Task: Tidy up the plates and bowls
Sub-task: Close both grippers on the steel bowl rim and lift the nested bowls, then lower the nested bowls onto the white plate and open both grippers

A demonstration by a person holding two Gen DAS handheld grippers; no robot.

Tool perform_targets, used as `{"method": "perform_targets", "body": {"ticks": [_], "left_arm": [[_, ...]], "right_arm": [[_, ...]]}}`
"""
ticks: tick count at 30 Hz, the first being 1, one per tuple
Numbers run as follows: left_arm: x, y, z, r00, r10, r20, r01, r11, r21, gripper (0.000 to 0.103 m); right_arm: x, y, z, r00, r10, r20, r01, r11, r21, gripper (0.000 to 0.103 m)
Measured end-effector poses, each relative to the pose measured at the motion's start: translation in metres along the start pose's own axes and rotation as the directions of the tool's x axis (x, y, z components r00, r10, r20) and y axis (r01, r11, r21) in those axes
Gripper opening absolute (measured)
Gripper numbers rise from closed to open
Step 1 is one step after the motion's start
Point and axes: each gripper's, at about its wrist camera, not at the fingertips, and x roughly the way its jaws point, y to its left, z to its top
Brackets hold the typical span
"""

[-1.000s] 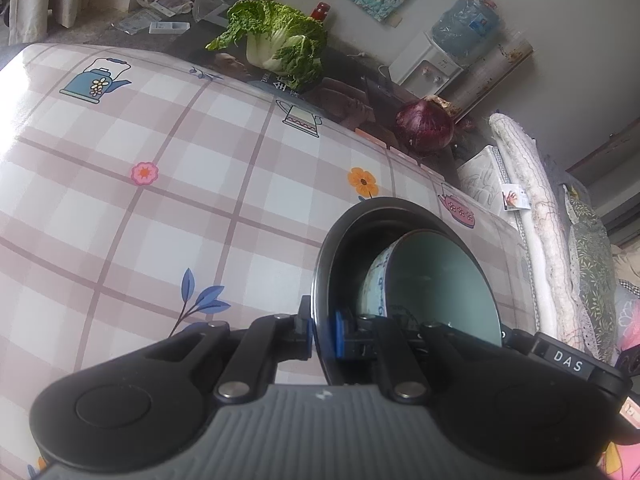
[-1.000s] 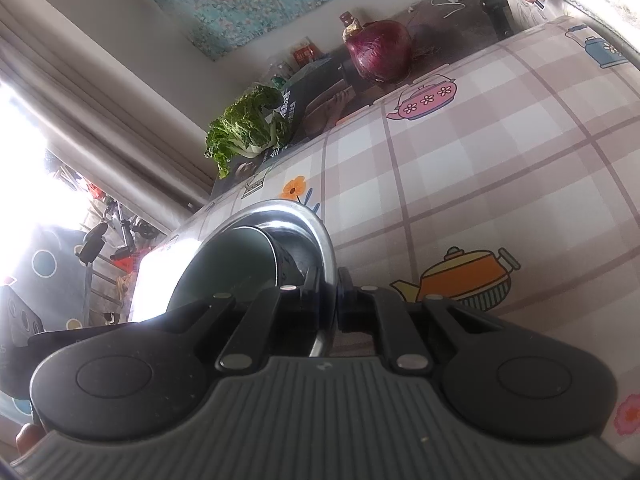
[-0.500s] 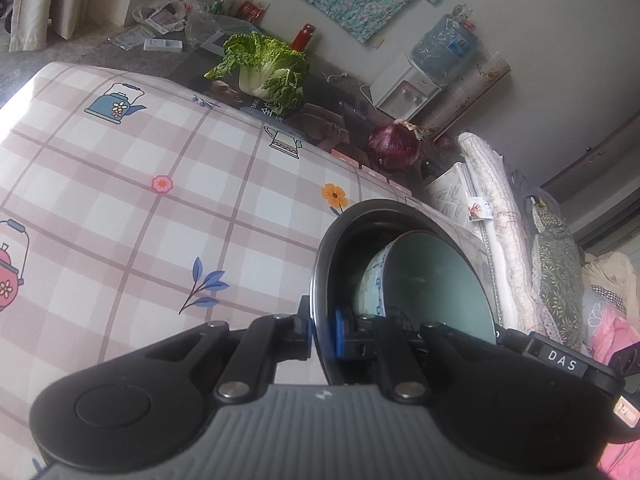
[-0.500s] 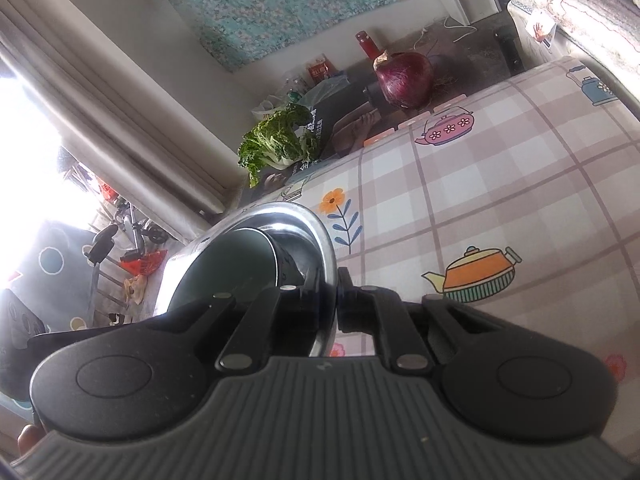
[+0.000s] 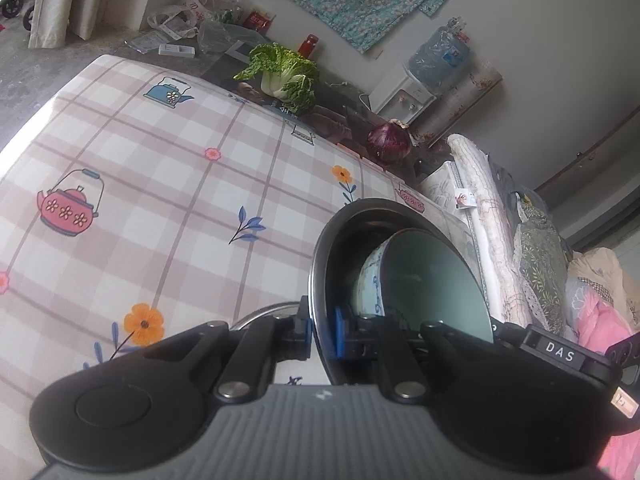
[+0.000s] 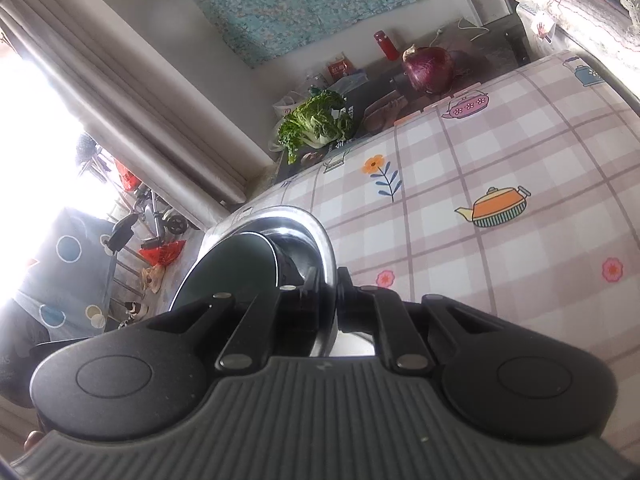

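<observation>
My left gripper (image 5: 319,330) is shut on the rim of a metal basin (image 5: 340,240); inside it sits a blue-patterned bowl (image 5: 424,276) with a pale green inside. My right gripper (image 6: 328,292) is shut on the opposite rim of the same shiny metal basin (image 6: 308,228), with the bowl (image 6: 232,268) showing dark inside it. Both grippers hold the basin above the table. What lies under the basin is hidden.
The table has a pink checked cloth (image 5: 160,184) with teapot and flower prints. Beyond its far edge lie a green cabbage (image 5: 284,76) and a red onion (image 5: 389,142), also in the right wrist view: cabbage (image 6: 316,124), onion (image 6: 428,65). Folded bedding (image 5: 500,240) lies at the right.
Both grippers have risen and pulled back with the basin: more of the tablecloth shows and the cabbage and onion look smaller. The grips are unchanged.
</observation>
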Motion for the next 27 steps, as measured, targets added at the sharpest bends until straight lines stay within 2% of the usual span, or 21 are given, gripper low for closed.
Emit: {"method": "perform_targets", "body": {"ticks": [13,22,27], "left_arm": [[-0.012,0.04,-0.049,0.998,0.045,-0.052,-0.048,0.998,-0.045,0.01],[0.001,0.054,-0.062,0.993,0.084,-0.086,-0.089,0.995,-0.053,0.01],[0.004,0.051,-0.062,0.991,0.113,-0.077,-0.115,0.993,-0.027,0.01]], "right_arm": [[-0.001,0.003,-0.07,0.997,-0.002,-0.078,0.003,1.0,0.018,0.007],[0.015,-0.007,-0.093,0.991,-0.021,-0.134,0.026,0.999,0.035,0.009],[0.025,-0.012,-0.1,0.988,-0.036,-0.151,0.041,0.999,0.032,0.009]]}}
